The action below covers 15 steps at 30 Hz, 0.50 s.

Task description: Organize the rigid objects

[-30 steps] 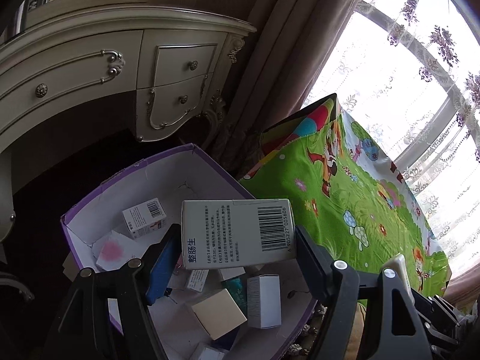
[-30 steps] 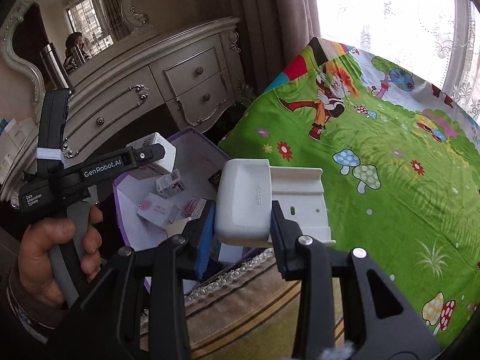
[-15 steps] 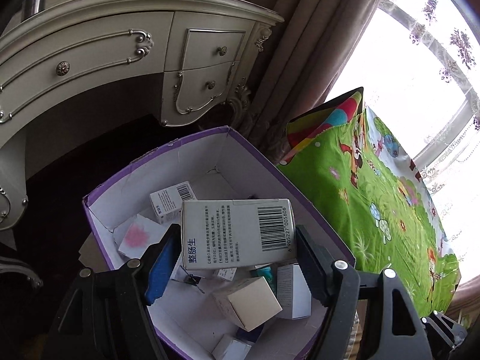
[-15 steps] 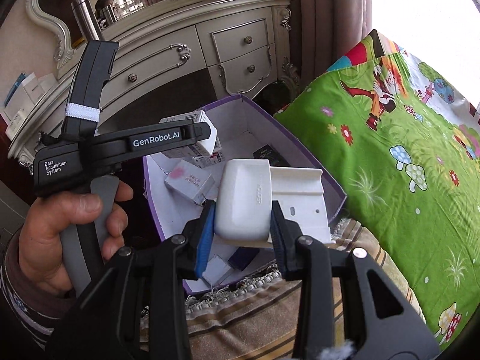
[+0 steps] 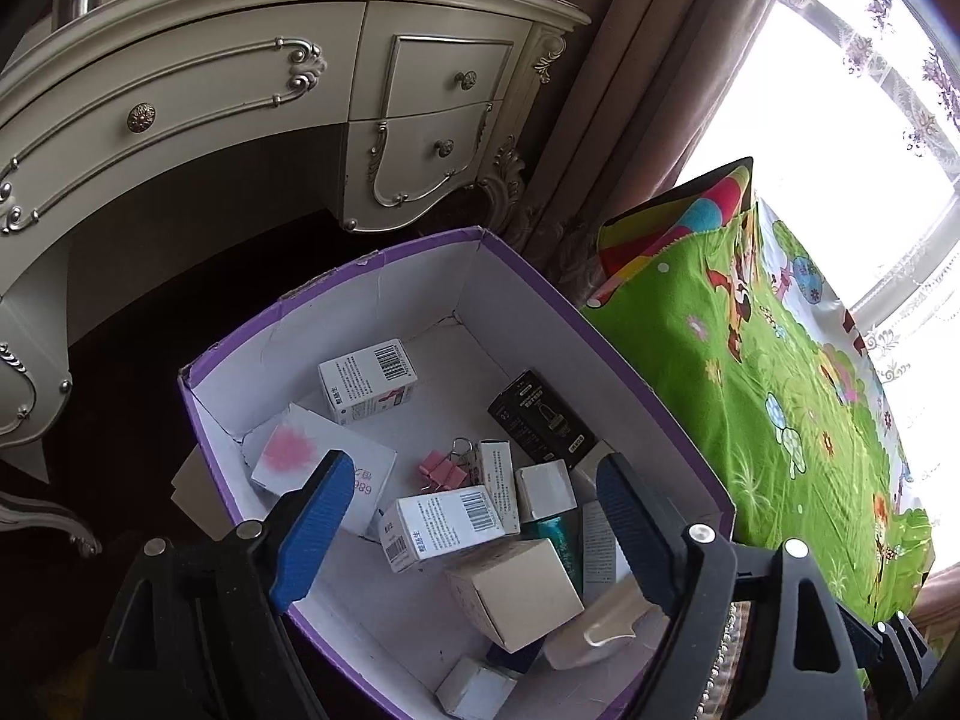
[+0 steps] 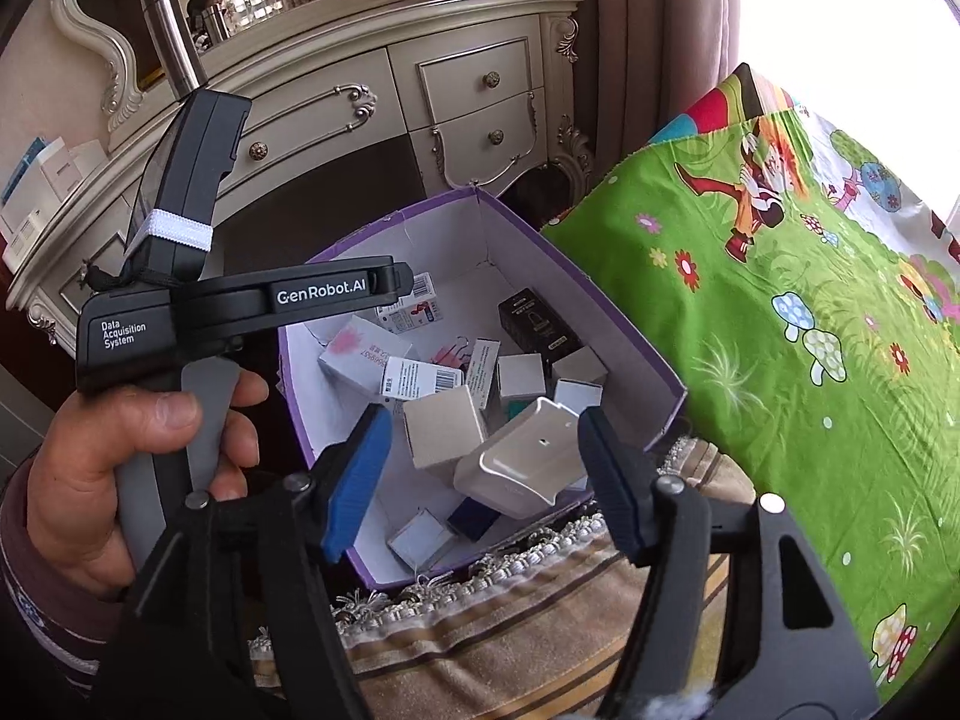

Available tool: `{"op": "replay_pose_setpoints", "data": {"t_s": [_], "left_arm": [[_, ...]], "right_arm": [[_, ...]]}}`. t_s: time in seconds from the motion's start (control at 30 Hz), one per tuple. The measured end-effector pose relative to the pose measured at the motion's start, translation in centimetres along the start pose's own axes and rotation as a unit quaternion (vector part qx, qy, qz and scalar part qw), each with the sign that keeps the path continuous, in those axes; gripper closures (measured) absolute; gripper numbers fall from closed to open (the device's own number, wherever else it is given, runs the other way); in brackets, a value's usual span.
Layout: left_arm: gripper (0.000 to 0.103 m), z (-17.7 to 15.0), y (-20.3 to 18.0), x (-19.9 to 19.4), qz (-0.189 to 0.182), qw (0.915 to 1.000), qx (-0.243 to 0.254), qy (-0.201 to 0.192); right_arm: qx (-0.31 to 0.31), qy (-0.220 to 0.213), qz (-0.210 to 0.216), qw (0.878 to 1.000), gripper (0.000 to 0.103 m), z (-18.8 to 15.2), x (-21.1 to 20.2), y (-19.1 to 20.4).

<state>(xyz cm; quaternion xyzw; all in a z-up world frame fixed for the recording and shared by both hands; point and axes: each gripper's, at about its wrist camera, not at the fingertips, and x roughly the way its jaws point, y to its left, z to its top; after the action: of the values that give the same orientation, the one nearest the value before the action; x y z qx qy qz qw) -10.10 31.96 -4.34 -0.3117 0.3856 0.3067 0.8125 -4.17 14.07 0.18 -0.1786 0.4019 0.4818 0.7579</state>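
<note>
A purple-rimmed cardboard box (image 5: 384,264) with a white inside holds several small cartons. My left gripper (image 5: 474,516) is open and empty above the box. Below it lies the white barcode carton (image 5: 441,528), among the others. My right gripper (image 6: 480,456) is open above the box's near side (image 6: 666,414). The white plastic bracket (image 6: 528,462) lies tilted in the box between its fingers, free of them; it also shows in the left wrist view (image 5: 600,630). The left gripper's body (image 6: 240,306) and the hand holding it show in the right wrist view.
A cream dresser with drawers (image 5: 420,96) stands behind the box. A green cartoon-print sheet (image 6: 810,324) covers the surface to the right. A striped, fringed cloth (image 6: 510,630) lies in front of the box. Curtains (image 5: 660,90) hang by the window.
Both grippers opened over the box. The barcode carton dropped from the left gripper and the white bracket from the right; both now lie in the box.
</note>
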Motion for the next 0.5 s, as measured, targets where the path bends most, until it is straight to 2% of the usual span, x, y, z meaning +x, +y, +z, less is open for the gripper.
{"op": "replay_pose_setpoints", "data": {"t_s": [0.3, 0.5], "left_arm": [[0.019, -1.6, -4.8, -1.3, -0.048, 0.9972, 0.057, 0.010], [0.019, -2.9, -7.1, -1.7, -0.061, 0.9945, 0.084, 0.018]], "right_arm": [[0.066, -0.014, -0.061, 0.996, 0.029, -1.8, -2.8, -4.4], [0.105, -0.021, -0.086, 0.990, 0.027, -3.7, -4.7, -6.9]]}}
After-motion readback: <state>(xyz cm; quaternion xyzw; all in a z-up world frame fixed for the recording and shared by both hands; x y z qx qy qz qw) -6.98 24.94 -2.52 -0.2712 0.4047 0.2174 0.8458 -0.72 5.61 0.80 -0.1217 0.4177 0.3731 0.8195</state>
